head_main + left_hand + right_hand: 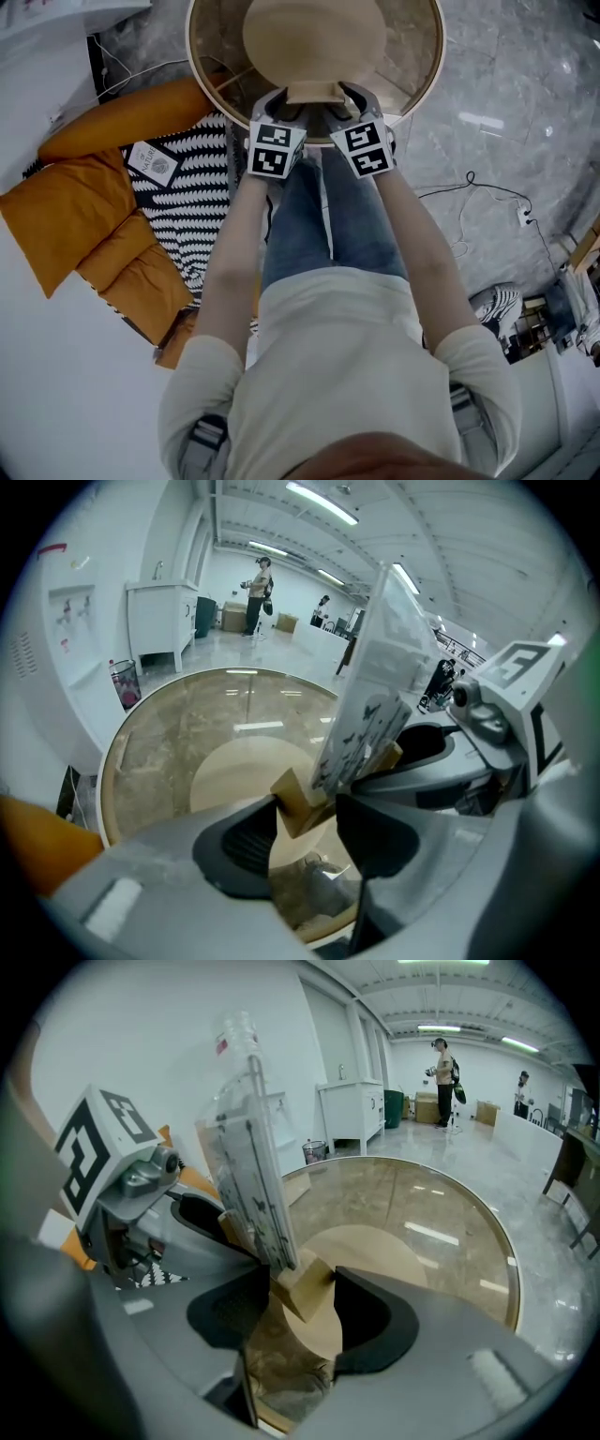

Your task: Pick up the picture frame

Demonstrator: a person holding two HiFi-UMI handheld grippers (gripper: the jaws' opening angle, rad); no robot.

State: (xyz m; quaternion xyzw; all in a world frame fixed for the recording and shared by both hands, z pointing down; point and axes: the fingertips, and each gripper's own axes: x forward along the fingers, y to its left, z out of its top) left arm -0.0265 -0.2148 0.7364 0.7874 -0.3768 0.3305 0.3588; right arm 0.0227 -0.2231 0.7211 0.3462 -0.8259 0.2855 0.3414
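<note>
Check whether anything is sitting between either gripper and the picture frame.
Nothing visible is. The left gripper and the right gripper each have their jaws closed on the wooden base of the picture frame, one at either end, over the round glass table.

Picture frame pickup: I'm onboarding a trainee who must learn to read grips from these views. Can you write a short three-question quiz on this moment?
1. True or false: the left gripper and the right gripper both grip the picture frame.
2. Which part of the frame sits between each pair of jaws? A. the clear panel B. the wooden base C. a metal stand
3. Fill in: the glass-topped table below is ___ in shape.
Key: 1 true; 2 B; 3 round.
</note>
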